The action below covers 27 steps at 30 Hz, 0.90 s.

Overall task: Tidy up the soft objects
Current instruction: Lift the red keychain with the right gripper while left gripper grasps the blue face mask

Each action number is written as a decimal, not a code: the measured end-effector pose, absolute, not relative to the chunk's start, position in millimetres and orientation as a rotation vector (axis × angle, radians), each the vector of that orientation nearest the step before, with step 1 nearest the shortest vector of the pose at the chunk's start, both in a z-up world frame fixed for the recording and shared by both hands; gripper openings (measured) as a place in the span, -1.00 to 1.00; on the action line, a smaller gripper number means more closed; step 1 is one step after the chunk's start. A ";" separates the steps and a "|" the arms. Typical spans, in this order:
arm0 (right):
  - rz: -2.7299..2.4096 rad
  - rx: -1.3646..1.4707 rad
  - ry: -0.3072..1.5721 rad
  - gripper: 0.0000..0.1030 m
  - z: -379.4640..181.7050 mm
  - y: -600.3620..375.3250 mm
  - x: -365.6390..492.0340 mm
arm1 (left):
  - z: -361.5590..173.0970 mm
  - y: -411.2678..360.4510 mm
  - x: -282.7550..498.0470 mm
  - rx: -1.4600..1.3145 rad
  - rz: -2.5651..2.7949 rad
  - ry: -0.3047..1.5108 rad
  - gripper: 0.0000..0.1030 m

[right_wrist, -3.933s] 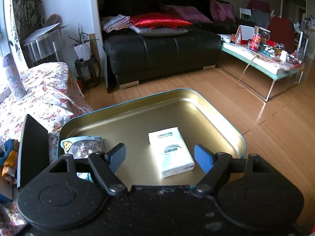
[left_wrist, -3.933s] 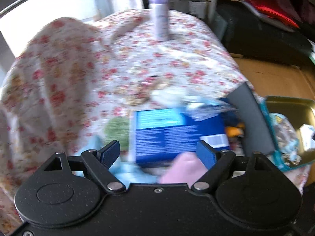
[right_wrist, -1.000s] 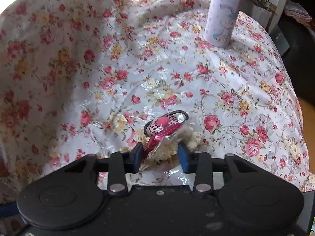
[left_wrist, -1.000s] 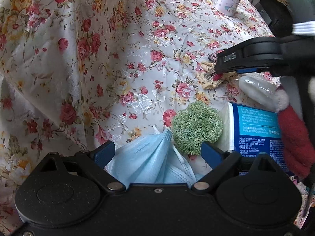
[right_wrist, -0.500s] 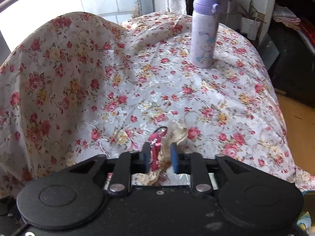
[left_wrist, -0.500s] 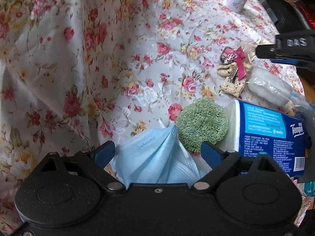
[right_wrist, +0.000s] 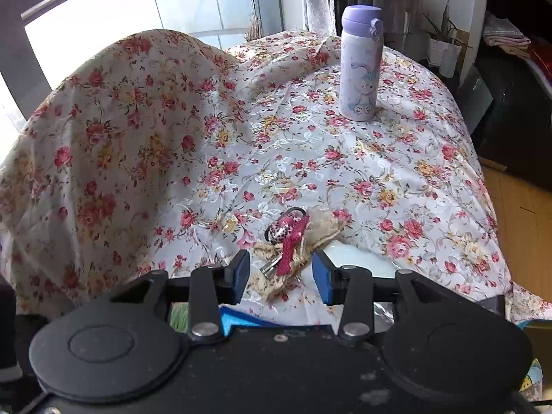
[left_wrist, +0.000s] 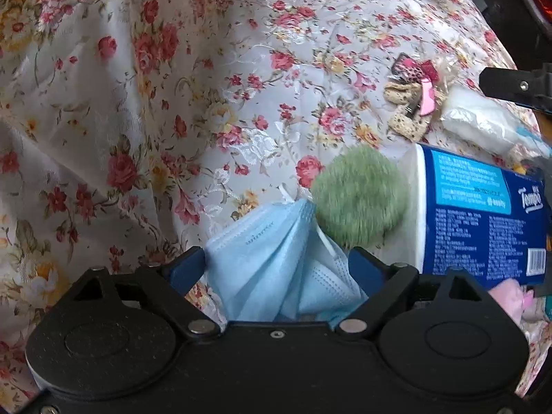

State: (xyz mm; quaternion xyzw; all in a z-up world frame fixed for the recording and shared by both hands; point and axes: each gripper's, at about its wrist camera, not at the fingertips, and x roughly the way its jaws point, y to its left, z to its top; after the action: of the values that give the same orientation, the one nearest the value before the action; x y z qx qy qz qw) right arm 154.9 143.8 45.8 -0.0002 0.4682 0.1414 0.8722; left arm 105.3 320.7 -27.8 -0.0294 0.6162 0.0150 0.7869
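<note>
— What fills most of the room?
— A rounded table under a glossy floral cloth (right_wrist: pixel 379 172) of red and yellow roses, draped high on the left.

— And the light?
— Bright daylight through a large dark-framed window (right_wrist: pixel 138 7) behind it.

— The floor?
— Orange-brown wooden boards (right_wrist: pixel 521 214) at right, beside a black leather sofa (right_wrist: pixel 517 117) and a small potted plant (right_wrist: pixel 445 48).

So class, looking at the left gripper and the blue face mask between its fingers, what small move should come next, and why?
Probably close the left gripper on the blue face mask. Its fingers stand open on either side of the mask, which lies on the floral cloth beside the green scrubber, so nothing is gripped yet.
</note>
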 end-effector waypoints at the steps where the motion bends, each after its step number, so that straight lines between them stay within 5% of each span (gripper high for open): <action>1: 0.296 0.004 0.978 -0.23 46.9 141.2 153.2 | -27.6 320.2 105.2 -0.061 0.029 1.330 0.68; 7: 0.296 0.025 0.976 -0.19 51.6 130.6 144.6 | -37.5 300.2 113.9 0.077 0.044 1.412 0.68; 11: 0.308 0.029 0.974 -0.19 53.1 128.1 137.5 | -32.5 307.3 107.2 0.014 0.025 1.385 0.17; 14: 0.314 0.020 0.973 -0.19 52.9 127.4 133.3 | -24.1 318.2 98.9 -0.060 0.012 1.324 0.06; 27: 0.226 0.106 1.035 -0.07 34.4 119.2 163.7 | 1.3 340.2 79.0 -0.219 0.052 1.072 0.05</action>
State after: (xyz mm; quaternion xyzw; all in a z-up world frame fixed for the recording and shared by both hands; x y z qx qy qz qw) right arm 163.7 119.2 34.4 0.0507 0.4932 0.1076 0.8617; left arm 79.0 340.2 1.3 -0.1041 0.5094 0.0245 0.8539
